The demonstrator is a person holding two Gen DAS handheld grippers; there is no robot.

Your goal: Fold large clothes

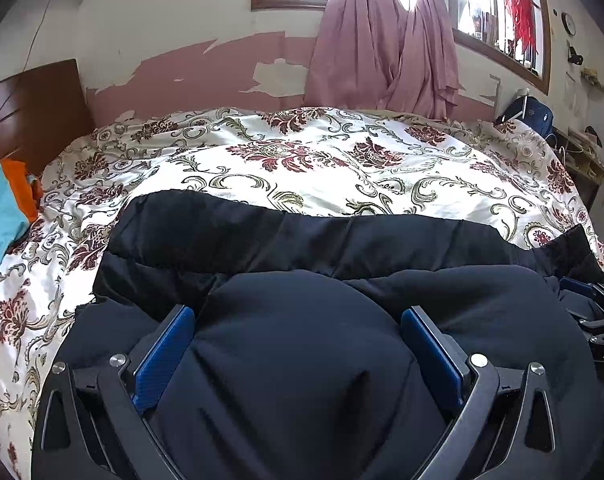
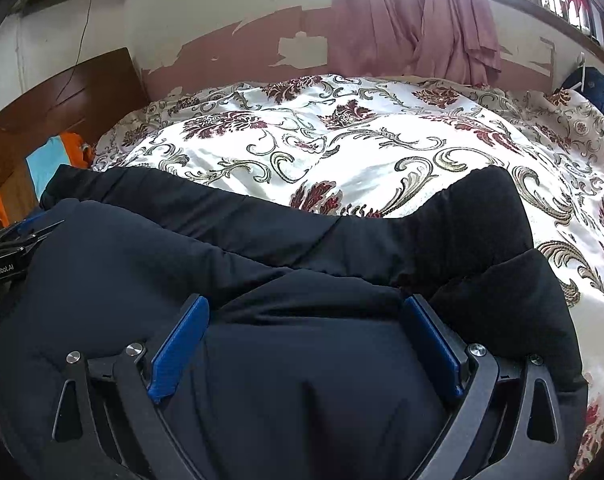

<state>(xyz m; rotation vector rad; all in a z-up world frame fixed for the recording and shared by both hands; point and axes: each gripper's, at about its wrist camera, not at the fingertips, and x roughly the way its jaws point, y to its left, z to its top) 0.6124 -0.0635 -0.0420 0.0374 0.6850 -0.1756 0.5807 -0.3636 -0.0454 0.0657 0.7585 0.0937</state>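
A large dark navy padded jacket lies folded over on the flowered quilt, its far edge running across the bed. My left gripper stands wide over the near fold, and puffy fabric bulges up between its blue pads without being pinched. In the right wrist view the jacket fills the lower half. My right gripper is also spread wide with a soft fold between its pads. Each gripper shows at the other view's edge: the right gripper and the left gripper.
A wooden headboard stands at the left, with orange and blue cloth beside it. Pink curtains hang on the far wall under a window. A blue backpack sits past the bed's right corner.
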